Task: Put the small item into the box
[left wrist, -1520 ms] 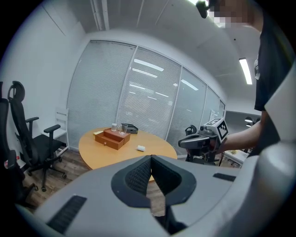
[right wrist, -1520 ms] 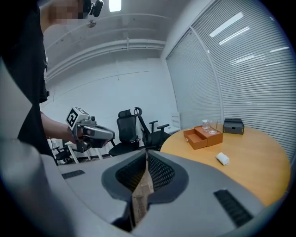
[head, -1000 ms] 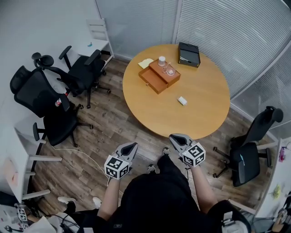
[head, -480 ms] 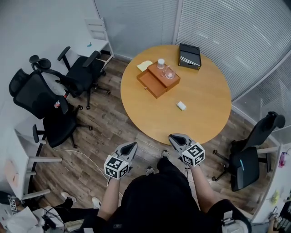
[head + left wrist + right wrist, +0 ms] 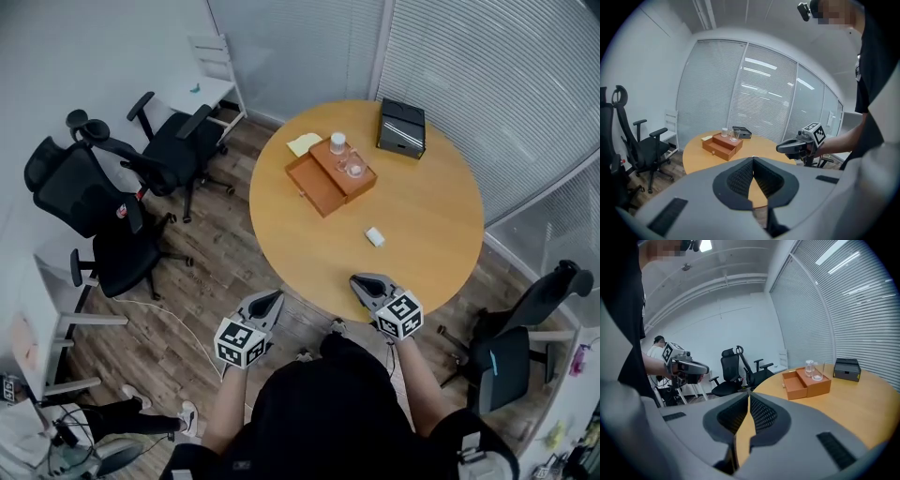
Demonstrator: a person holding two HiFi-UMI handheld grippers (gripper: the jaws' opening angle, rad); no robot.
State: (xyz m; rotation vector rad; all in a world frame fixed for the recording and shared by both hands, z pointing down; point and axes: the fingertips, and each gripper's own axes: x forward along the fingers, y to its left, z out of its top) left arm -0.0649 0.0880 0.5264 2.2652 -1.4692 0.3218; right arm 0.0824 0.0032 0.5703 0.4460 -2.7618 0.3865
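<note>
A small white item (image 5: 375, 236) lies on the round wooden table (image 5: 431, 216), toward its near side. Farther back stands an orange-brown box (image 5: 328, 175) with its drawer pulled open to the left and two glasses (image 5: 346, 155) on its top. My left gripper (image 5: 272, 299) is shut and empty, held off the table's near-left edge. My right gripper (image 5: 360, 280), also shut and empty, sits at the near rim, well short of the item. The box (image 5: 723, 144) shows in the left gripper view beyond the left gripper (image 5: 753, 159), and the box (image 5: 808, 384) beyond the right gripper (image 5: 748, 397).
A black case (image 5: 401, 127) and a yellow note (image 5: 304, 143) lie at the table's far side. Black office chairs (image 5: 112, 202) stand to the left, and another chair (image 5: 511, 342) to the right. Blinds line the far walls. A person (image 5: 112, 422) sits on the floor at the lower left.
Both grippers and the head camera have come closer to the table. The right gripper's tip now reaches the near rim. Both jaws stay shut.
</note>
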